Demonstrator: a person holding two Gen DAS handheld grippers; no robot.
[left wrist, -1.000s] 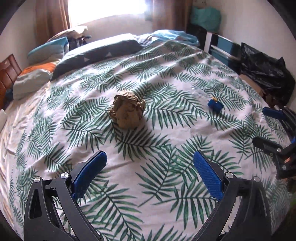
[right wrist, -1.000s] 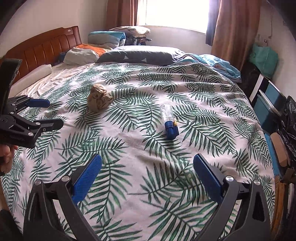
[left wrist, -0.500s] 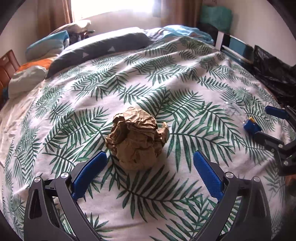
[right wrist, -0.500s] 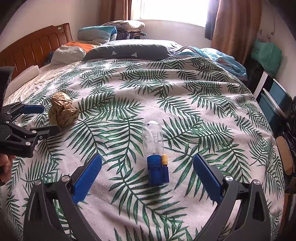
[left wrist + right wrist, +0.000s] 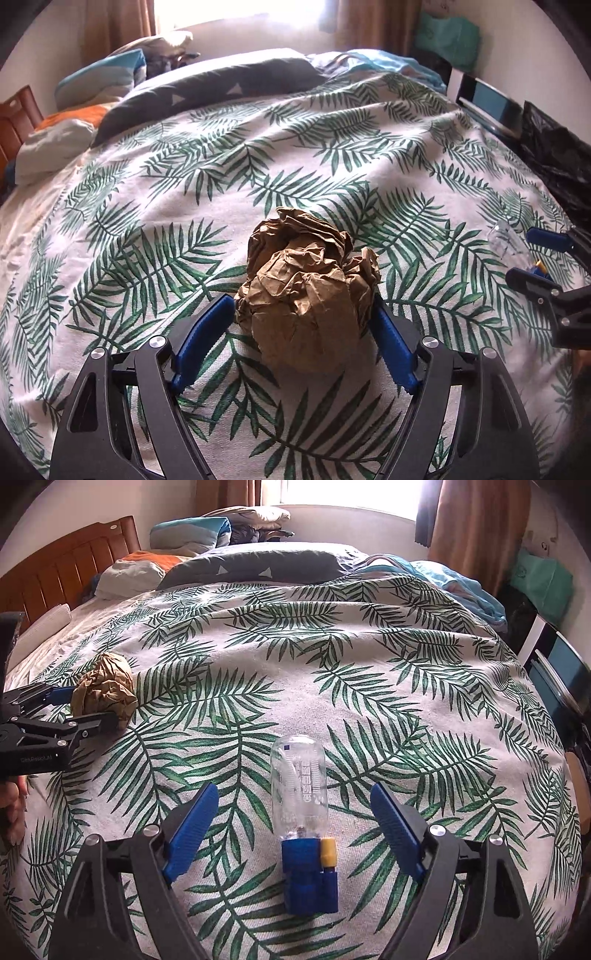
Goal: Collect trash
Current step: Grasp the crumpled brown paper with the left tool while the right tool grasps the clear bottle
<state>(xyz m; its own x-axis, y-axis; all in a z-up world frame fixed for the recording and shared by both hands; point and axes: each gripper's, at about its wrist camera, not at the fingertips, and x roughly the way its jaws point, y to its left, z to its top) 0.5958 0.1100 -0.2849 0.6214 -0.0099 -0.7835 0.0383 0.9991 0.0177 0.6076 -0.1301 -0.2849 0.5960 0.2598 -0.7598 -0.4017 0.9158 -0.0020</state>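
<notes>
Left gripper [image 5: 303, 325] low over the bed [image 5: 221, 192], angled forward and down, blue pads [image 5: 201, 341] closed in on both sides of a crumpled brown paper ball [image 5: 306, 295], touching it; ball sits on the leaf-print cover mid-bed. In the right wrist view the same ball [image 5: 105, 690] shows at far left with the left gripper [image 5: 79, 709] clamped around it. Right gripper [image 5: 293, 827] also low and level over the bed, jaws wide apart, holding nothing; a clear plastic bottle [image 5: 299, 786] with blue cap lies flat between its fingers, cap toward the camera, touching neither pad. Grey pillow [image 5: 255, 565] and wooden headboard [image 5: 62, 568] at the far end.
</notes>
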